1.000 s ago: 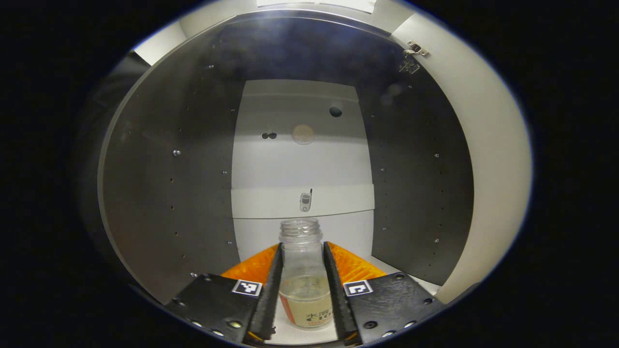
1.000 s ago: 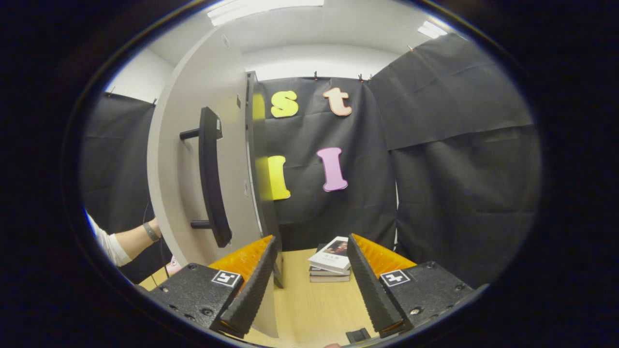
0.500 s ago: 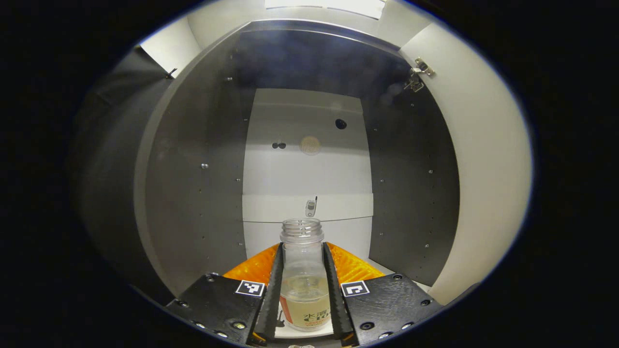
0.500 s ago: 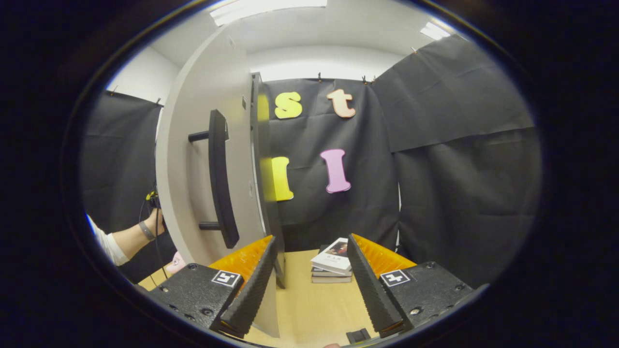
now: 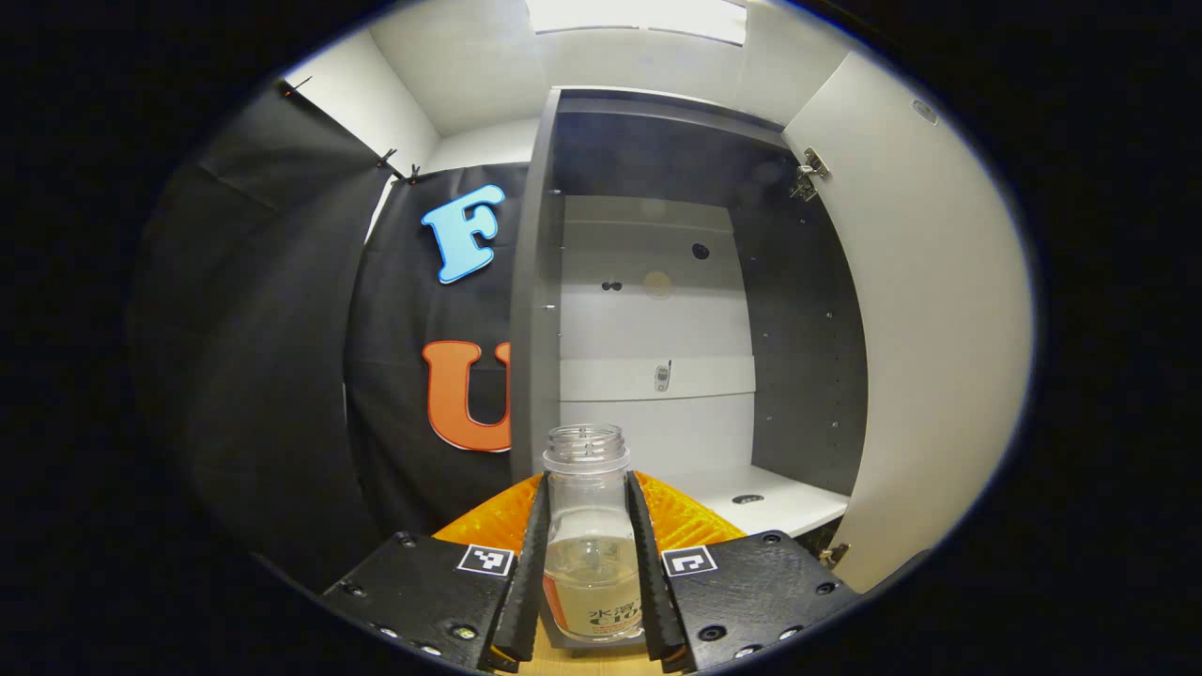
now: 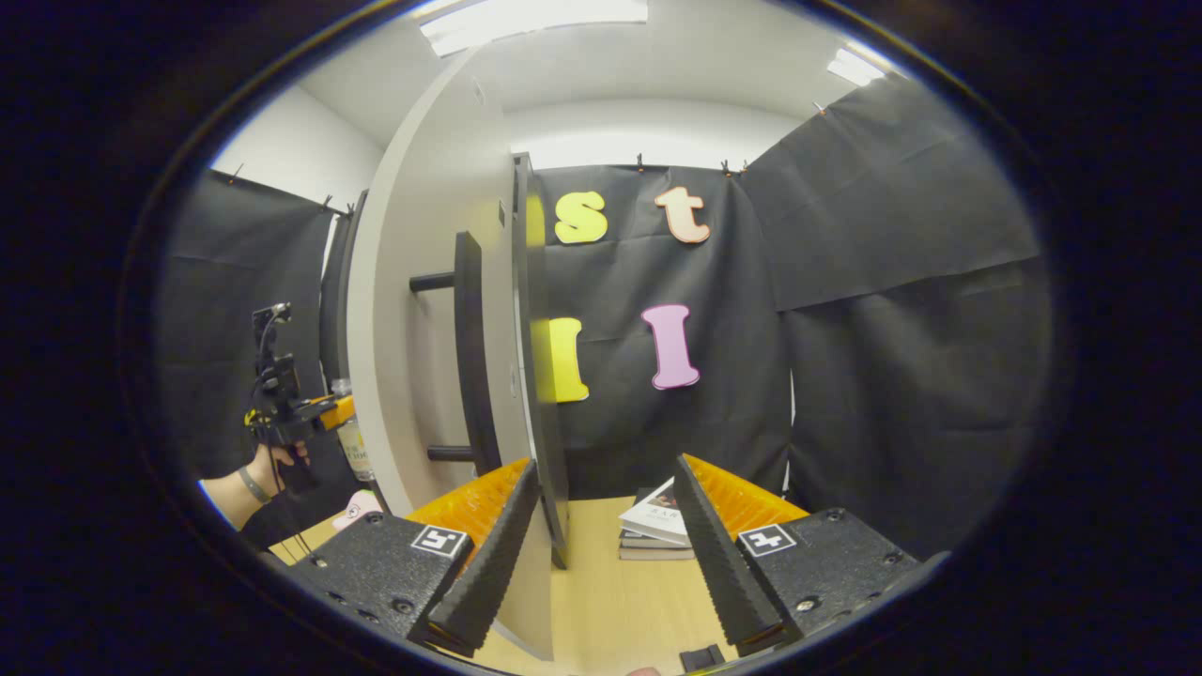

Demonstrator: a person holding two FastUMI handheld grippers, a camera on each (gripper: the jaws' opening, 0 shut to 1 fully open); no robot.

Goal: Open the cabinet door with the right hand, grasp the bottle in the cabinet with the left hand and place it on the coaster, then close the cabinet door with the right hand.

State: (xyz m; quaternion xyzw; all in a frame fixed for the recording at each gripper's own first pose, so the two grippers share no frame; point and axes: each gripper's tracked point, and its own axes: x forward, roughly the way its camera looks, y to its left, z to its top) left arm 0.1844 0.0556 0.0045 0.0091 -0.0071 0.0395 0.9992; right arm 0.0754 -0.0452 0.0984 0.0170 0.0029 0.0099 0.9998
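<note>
My left gripper [image 5: 589,573] carries the bottle [image 5: 588,540] in front of the open cabinet [image 5: 657,310], both fingers [image 5: 526,582] pressed flat against the clear walls just below the shoulder. The bottle stands upright between them, uncapped, with pale liquid filling roughly its lower third and a printed label low on the body. I judge it a light, rigid load, smooth-sided and likely slippery, so the grip belongs on the straight body where it now sits, not on the narrow threaded neck; with no cap on, it must stay level or it will spill. Past the bottle the cabinet stands open, its pale floor bare, with the cabinet door [image 5: 930,329] swung out to the right.

My right gripper [image 6: 596,549] hangs with its fingers wide apart and nothing between them, over the wooden desk [image 6: 601,601]. Beyond it, the door's edge and its dark bar handle [image 6: 467,357] stand close, a stack of books [image 6: 657,530] lies farther back, and to the left a hand [image 6: 272,460] holds the other gripper with the bottle.
</note>
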